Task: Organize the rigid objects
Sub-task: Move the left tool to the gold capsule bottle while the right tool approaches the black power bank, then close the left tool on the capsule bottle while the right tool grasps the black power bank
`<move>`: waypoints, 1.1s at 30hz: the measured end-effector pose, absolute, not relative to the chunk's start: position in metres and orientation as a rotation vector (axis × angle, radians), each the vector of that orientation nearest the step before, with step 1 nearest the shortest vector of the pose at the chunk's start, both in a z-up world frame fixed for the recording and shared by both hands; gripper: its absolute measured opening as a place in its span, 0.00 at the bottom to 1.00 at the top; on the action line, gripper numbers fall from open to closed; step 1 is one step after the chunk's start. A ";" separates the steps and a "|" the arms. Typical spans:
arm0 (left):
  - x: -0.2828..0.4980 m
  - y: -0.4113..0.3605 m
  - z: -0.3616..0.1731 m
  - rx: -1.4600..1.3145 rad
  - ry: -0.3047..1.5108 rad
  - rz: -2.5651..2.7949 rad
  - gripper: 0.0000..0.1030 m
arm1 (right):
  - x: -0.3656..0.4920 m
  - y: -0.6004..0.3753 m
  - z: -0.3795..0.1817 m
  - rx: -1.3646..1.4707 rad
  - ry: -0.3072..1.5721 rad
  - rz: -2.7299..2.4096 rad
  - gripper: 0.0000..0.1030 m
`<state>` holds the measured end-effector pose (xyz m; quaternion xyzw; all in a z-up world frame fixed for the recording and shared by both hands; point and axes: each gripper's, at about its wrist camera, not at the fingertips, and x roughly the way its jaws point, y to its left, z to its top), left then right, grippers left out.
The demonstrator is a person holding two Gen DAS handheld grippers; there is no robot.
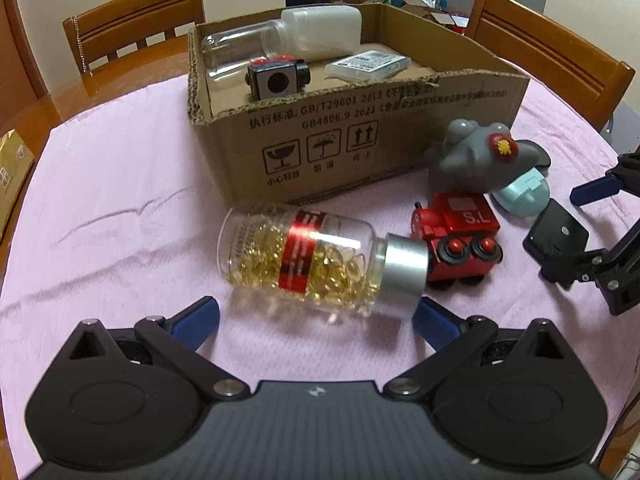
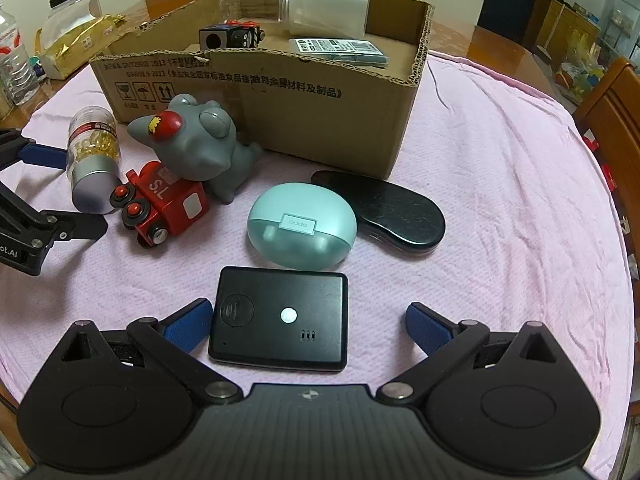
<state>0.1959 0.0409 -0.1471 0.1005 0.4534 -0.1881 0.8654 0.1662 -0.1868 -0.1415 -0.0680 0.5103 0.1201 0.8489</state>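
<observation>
My left gripper [image 1: 316,322] is open, its blue fingers just short of a clear bottle of yellow capsules [image 1: 316,260] lying on its side with a silver cap. My right gripper [image 2: 308,328] is open around a flat black device [image 2: 280,318] on the pink cloth. A red toy train [image 1: 456,236], a grey toy figure [image 1: 476,156], a mint earbud case [image 2: 300,228] and a black oval case [image 2: 388,208] lie in front of a cardboard box [image 1: 348,136]. The box holds a clear jar, a white bottle, a black cube toy and a flat pack.
The round table is covered by a pink cloth [image 2: 500,184]. Wooden chairs [image 1: 136,20] stand behind the box. A gold packet [image 2: 76,44] and plastic bottles sit at the far left in the right wrist view. The right gripper shows at the right edge of the left wrist view [image 1: 592,236].
</observation>
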 end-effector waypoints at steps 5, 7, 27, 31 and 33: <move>0.199 0.040 -0.143 0.268 0.921 -0.373 0.99 | 0.167 -0.181 -0.142 -0.138 1.076 0.242 1.00; 0.200 0.037 -0.141 0.300 0.903 -0.390 0.99 | 0.167 -0.179 -0.142 -0.138 1.074 0.244 1.00; 0.214 0.032 -0.126 0.292 0.894 -0.430 0.97 | 0.161 -0.161 -0.133 -0.161 1.097 0.276 0.90; 0.216 0.030 -0.126 0.278 0.903 -0.435 0.91 | 0.161 -0.163 -0.132 -0.158 1.098 0.263 0.83; 0.216 0.030 -0.126 0.272 0.910 -0.434 0.91 | 0.162 -0.162 -0.130 -0.155 1.097 0.257 0.79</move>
